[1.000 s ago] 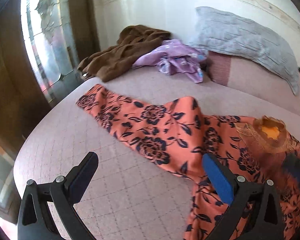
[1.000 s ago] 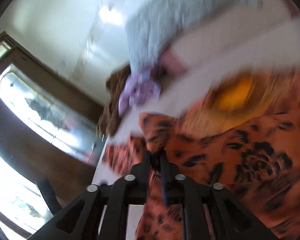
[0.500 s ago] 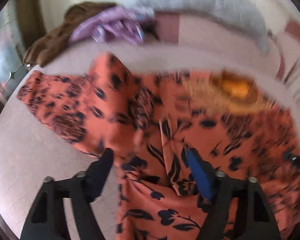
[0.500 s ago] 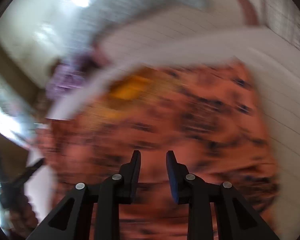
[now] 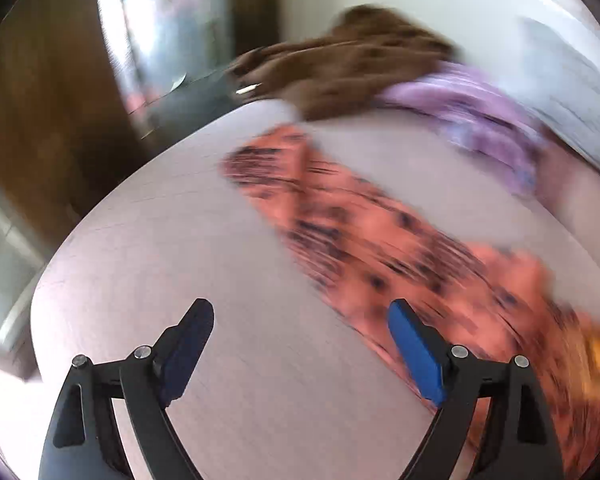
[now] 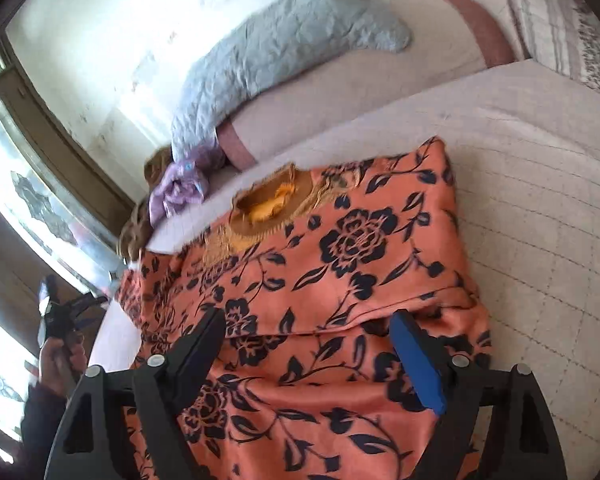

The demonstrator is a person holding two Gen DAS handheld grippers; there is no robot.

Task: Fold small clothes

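Orange top w/ dark flowers lies flat on the pinkish bed, one side folded over onto the middle. Gold neck patch sits at its far end.

Right gripper hangs just over the top, jaws wide & opening, nothing pinched; cloth is under the gap but the pads don't press it.

Left gripper is over bare bed, jaws wide & opening, nothing betw. them. Its view is blurry. A long orange strip of the top runs past its right finger; can't tell if they touch.

At the far end: brown cloth, purple cloth, grey pillow vs. the wall. A hand shows at the left edge of the right view.
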